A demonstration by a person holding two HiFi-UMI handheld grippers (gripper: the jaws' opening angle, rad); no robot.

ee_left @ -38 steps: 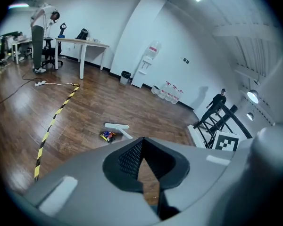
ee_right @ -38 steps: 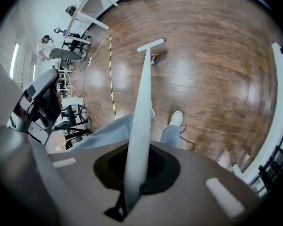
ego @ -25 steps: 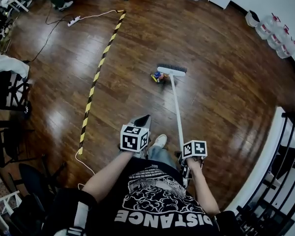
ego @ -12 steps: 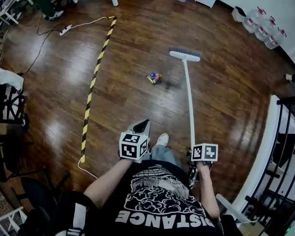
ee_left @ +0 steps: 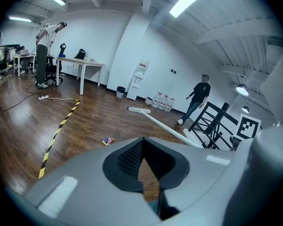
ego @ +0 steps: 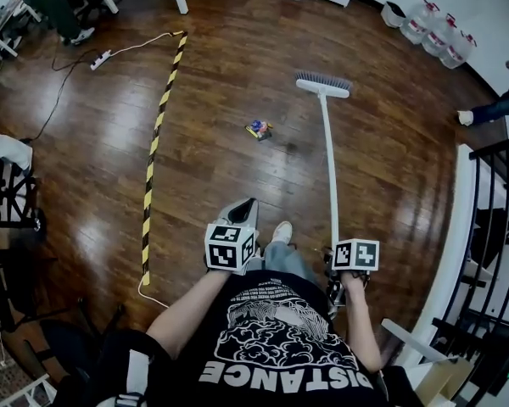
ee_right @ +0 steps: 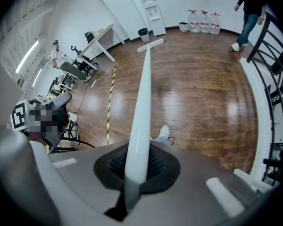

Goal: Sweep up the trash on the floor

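Note:
A small colourful scrap of trash (ego: 257,129) lies on the dark wood floor (ego: 237,58); the left gripper view shows the trash (ee_left: 107,140) too. The white broom handle (ego: 330,168) runs forward from my right gripper (ego: 336,283), which is shut on it. The broom head (ego: 322,84) sits beyond and to the right of the trash, apart from it. In the right gripper view the handle (ee_right: 141,107) passes between the jaws of my right gripper (ee_right: 136,169). My left gripper (ego: 244,205) is shut with nothing in it, its tips meeting (ee_left: 142,140).
A yellow-black tape line (ego: 157,142) runs along the floor at left, with a power strip and cable (ego: 102,58) beyond it. Water bottles (ego: 433,28) stand at the far wall. A black railing (ego: 492,227) borders the right side. A person's legs (ego: 492,108) show at right.
The broom head was right beside the trash; it has since moved forward and to the right, away from it. The left gripper has stayed near the person's body.

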